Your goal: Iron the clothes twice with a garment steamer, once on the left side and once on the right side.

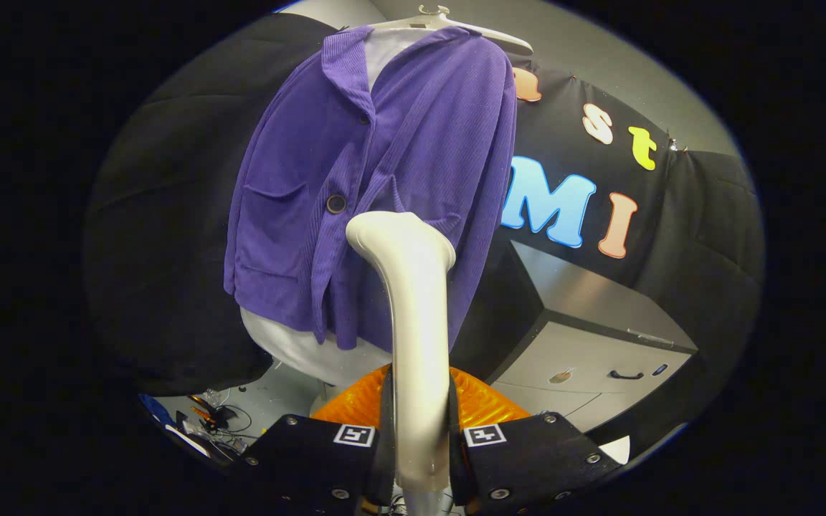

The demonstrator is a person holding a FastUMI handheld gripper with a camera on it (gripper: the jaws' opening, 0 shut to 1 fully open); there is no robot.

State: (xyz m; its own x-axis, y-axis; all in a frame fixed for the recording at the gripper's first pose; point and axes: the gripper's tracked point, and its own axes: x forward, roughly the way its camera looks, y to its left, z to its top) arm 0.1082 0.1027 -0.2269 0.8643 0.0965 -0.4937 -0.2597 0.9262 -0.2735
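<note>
Item: gripper, two black fingers bearing square markers, clamped from both sides on the handle of a cream-white garment steamer. The steamer rises between the fingers and bends at its top towards the garment; its head sits against the lower front of the cloth, just right of the button placket (actual contact cannot be confirmed).

Item: purple corduroy jacket, hung on a white hanger over a white inner garment whose hem shows below the jacket's bottom edge. One dark button sits on the placket, just left of the steamer head; a patch pocket lies left of the button. The jacket hangs tilted in the view, collar uppermost.

Item: orange ribbed part, directly behind the fingers and either side of the steamer handle.

Item: grey cabinet with a dark drawer handle, standing right of the jacket against the black cloth wall.

Item: loose cables and small clutter on the floor, beyond the left finger.
</note>
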